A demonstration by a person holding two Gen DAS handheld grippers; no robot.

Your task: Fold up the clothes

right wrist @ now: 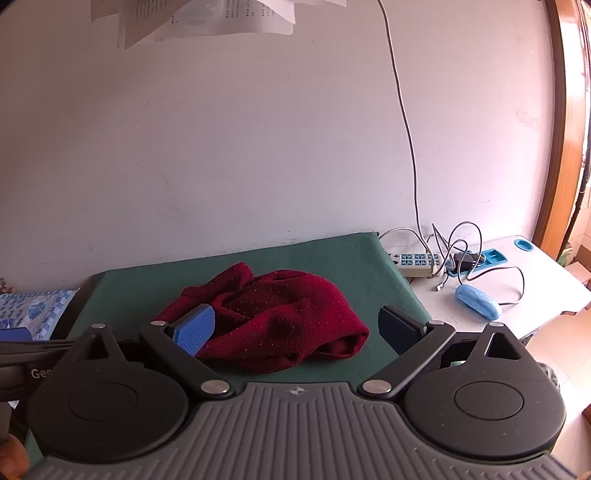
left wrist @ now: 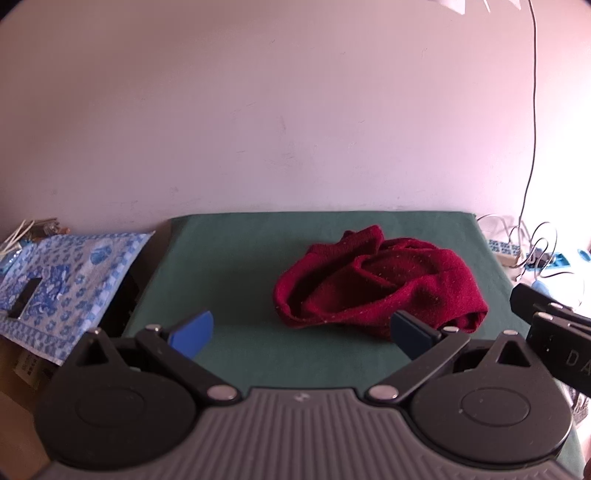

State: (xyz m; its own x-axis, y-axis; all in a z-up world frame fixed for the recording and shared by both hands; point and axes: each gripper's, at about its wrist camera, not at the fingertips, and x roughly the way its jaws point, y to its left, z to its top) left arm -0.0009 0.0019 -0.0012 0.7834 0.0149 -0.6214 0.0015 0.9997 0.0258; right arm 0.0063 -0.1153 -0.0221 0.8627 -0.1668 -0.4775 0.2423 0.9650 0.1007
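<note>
The near edge of the green-covered surface (left wrist: 236, 266) is hidden behind the tongs' bodies in both views. The left tongs' (left wrist: 303, 334) dark pad covers the near hem of the crumpled red garment (left wrist: 376, 284). Printing on the sheets of paper (right wrist: 221, 18), cut off by the top edge, is too small to read. The patterned blue cloth (left wrist: 70, 273) runs out of the left edge.

Green-covered table (left wrist: 229, 266): crumpled red garment (left wrist: 380, 284) (1 heap) lying on it.
</note>
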